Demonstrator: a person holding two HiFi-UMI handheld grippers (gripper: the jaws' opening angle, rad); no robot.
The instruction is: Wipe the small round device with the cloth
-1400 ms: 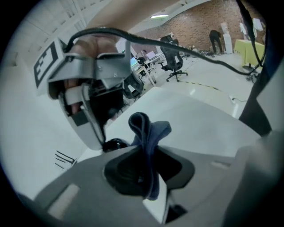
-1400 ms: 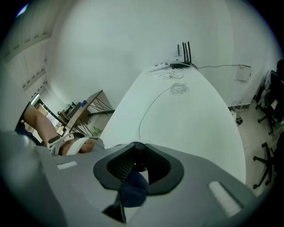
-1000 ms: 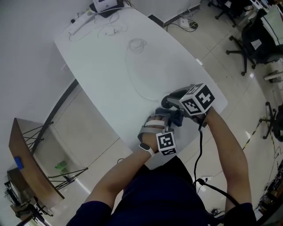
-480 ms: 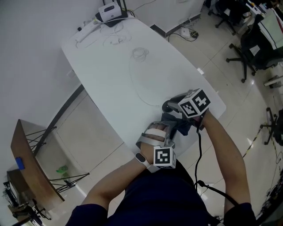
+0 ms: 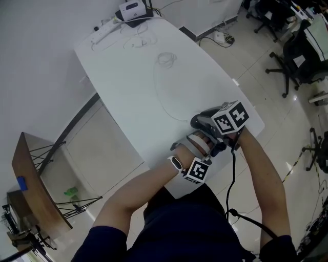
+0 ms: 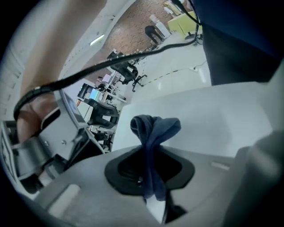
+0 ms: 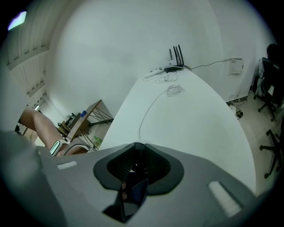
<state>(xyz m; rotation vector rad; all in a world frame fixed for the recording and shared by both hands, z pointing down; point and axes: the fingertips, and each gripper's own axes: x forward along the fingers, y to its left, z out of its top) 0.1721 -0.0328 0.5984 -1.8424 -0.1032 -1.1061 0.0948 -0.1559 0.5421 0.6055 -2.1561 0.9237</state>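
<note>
Head view: the white table (image 5: 154,87) carries a router (image 5: 132,9) and 1 cable (image 5: 160,97); office chairs (image 5: 302,51) stand nearby. The left gripper (image 5: 212,148) and right gripper (image 5: 199,122) meet at the near edge. Left gripper view: jaws clamped on the cloth (image 6: 153,133), long axis running straight out, bunched end outermost. Right gripper view: jaws closed on a small dark device (image 7: 133,195), outline unreadable.

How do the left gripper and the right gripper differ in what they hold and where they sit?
The left gripper clamps a dark blue cloth that bunches out past its jaws; the right gripper grips a small dark thing, too hidden to name, deep between its jaws. In the head view the left gripper sits near the table edge, the right gripper farther in. Both are grey, with black-lined jaws.
</note>
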